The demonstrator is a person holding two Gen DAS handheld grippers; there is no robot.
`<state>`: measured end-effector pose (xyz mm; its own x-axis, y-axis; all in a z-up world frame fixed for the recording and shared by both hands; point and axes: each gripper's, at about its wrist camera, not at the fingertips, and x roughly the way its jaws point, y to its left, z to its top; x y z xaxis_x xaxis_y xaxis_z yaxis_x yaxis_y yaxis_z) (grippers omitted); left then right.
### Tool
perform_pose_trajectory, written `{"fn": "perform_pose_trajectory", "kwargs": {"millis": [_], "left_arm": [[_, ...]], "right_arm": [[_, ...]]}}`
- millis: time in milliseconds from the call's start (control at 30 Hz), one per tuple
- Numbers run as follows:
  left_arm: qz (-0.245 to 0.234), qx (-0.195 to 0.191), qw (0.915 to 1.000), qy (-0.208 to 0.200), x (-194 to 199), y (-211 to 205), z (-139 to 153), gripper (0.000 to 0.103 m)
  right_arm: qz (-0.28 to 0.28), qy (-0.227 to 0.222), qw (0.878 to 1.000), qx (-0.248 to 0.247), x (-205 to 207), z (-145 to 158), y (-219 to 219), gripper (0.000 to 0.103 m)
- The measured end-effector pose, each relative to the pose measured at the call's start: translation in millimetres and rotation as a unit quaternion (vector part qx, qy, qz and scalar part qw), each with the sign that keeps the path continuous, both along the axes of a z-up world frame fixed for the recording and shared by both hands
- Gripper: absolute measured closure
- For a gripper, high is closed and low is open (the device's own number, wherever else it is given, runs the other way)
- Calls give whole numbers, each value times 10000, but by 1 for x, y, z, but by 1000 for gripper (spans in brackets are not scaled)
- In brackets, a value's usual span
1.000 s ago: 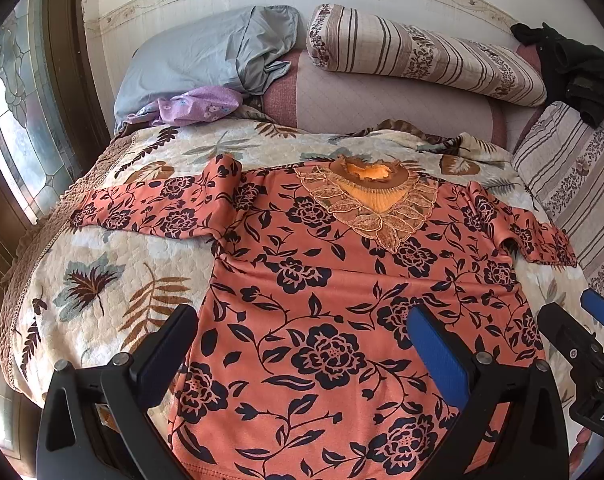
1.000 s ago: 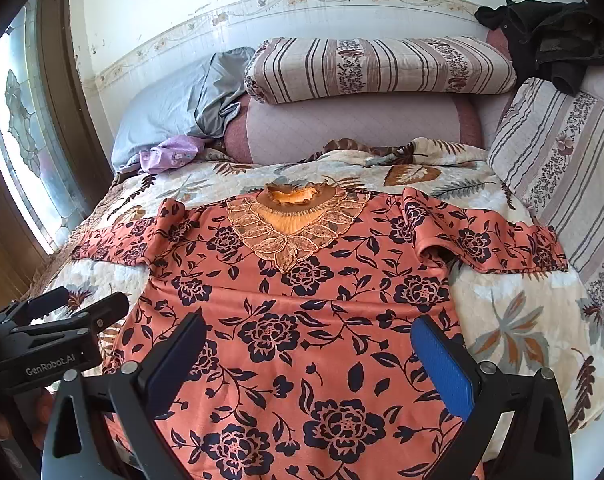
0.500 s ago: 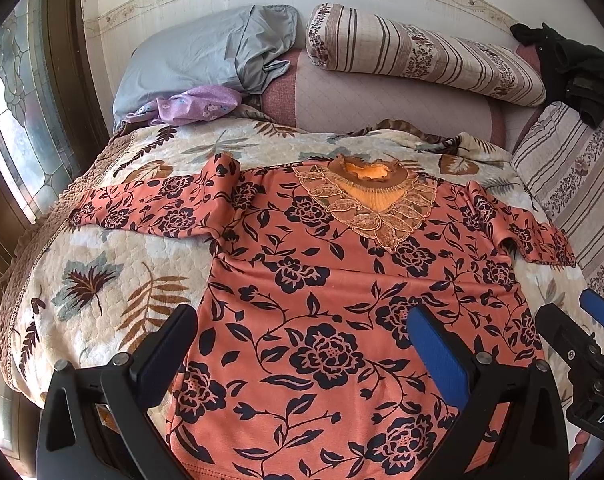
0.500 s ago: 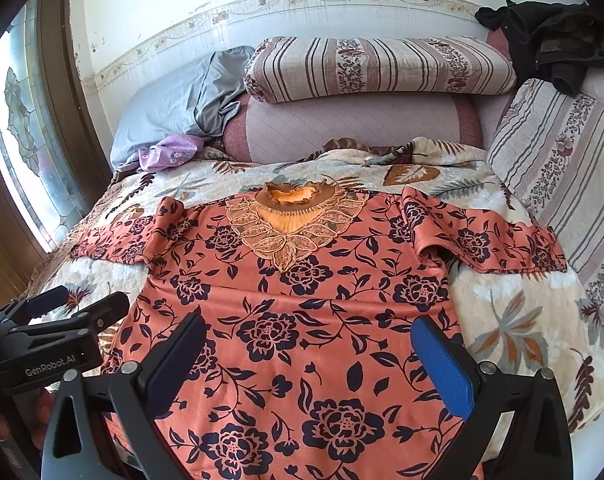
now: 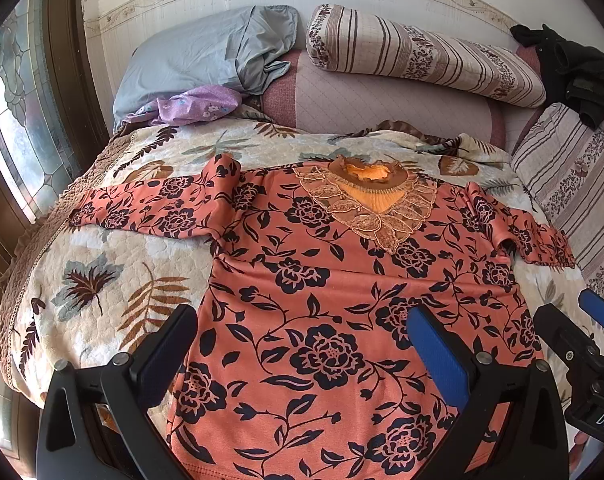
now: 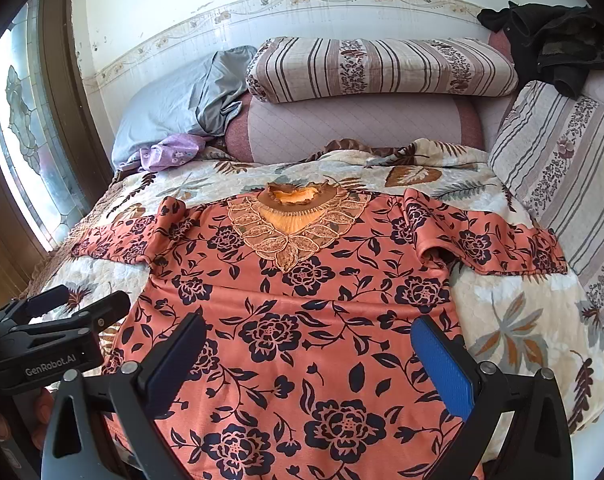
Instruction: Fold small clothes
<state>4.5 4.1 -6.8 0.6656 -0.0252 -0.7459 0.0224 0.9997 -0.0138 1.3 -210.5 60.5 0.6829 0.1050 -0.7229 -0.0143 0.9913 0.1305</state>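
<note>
An orange blouse with black flowers [image 5: 342,300] lies spread flat, front up, on the bed, collar [image 5: 368,172] at the far end, sleeves out to both sides. It also shows in the right wrist view [image 6: 302,312]. My left gripper [image 5: 306,344] is open and empty above the blouse's lower left part. My right gripper [image 6: 310,352] is open and empty above the lower right part. The left gripper shows in the right wrist view [image 6: 62,308], the right gripper in the left wrist view [image 5: 574,324].
A leaf-patterned quilt [image 5: 102,272] covers the bed. A grey pillow [image 5: 206,52], a lilac cloth [image 5: 194,104] and a striped bolster [image 5: 422,56] lie at the head. A striped cushion [image 6: 562,152] and dark clothes [image 6: 550,40] are at the right. A window [image 5: 18,100] is left.
Both grippers have edged very slightly forward over the blouse. Jaws stay open. The blouse has not moved.
</note>
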Motion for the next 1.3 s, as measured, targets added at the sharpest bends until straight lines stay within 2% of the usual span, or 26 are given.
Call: {"fn": "perform_pose_trajectory", "kwargs": {"millis": [200, 333, 400, 467, 533, 600, 700, 733, 800, 900, 933, 967, 1033, 1100, 1233, 1300], "left_arm": [[5, 3, 10000, -1, 1, 0, 0, 0], [-10, -15, 10000, 27, 2, 2, -2, 0], [19, -56, 9999, 90, 4, 6, -7, 0], [108, -34, 9997, 199, 9, 14, -20, 0], [268, 45, 9986, 454, 17, 25, -42, 0], [446, 131, 9961, 755, 25, 36, -65, 0], [637, 288, 9908, 1163, 33, 49, -98, 0], [666, 326, 9891, 1269, 35, 51, -107, 0], [704, 406, 9864, 1426, 37, 52, -119, 0], [760, 434, 9849, 1492, 39, 52, -128, 0], [762, 416, 9850, 1491, 40, 52, -129, 0], [770, 401, 9849, 1500, 40, 52, -131, 0], [806, 325, 9838, 1566, 41, 53, -137, 0], [825, 212, 9843, 1543, 42, 57, -140, 0], [767, 112, 9865, 1444, 39, 60, -140, 0], [742, 18, 9876, 1381, 40, 65, -142, 0]], "right_arm": [[17, -27, 10000, 8, 1, 0, 0, 0], [10, -219, 9997, 50, 0, 0, 1, 0], [39, -74, 9996, 253, 2, -4, -5, 0], [-17, 624, 9963, 589, 6, -17, -20, 0], [-263, 1076, 9902, 847, 6, -32, -46, 0], [-668, 1204, 9837, 1156, 2, -47, -84, 0], [-1429, 1323, 9616, 1935, -4, -70, -156, 0], [-1721, 1352, 9478, 2319, -5, -80, -181, 0], [-2151, 883, 9113, 3399, 3, -117, -230, 0], [-2942, 654, 8704, 3894, 8, -135, -306, 2], [-3134, 578, 8555, 4081, 12, -142, -326, 6], [-3321, 527, 8460, 4139, 16, -145, -345, 12], [-3594, 463, 8345, 4151, 30, -151, -374, 15], [-3756, 410, 8286, 4132, 48, -160, -399, 17], [-4025, 509, 8158, 4121, 82, -179, -434, 38], [-4105, 542, 8135, 4084, 95, -186, -445, 39]]}}
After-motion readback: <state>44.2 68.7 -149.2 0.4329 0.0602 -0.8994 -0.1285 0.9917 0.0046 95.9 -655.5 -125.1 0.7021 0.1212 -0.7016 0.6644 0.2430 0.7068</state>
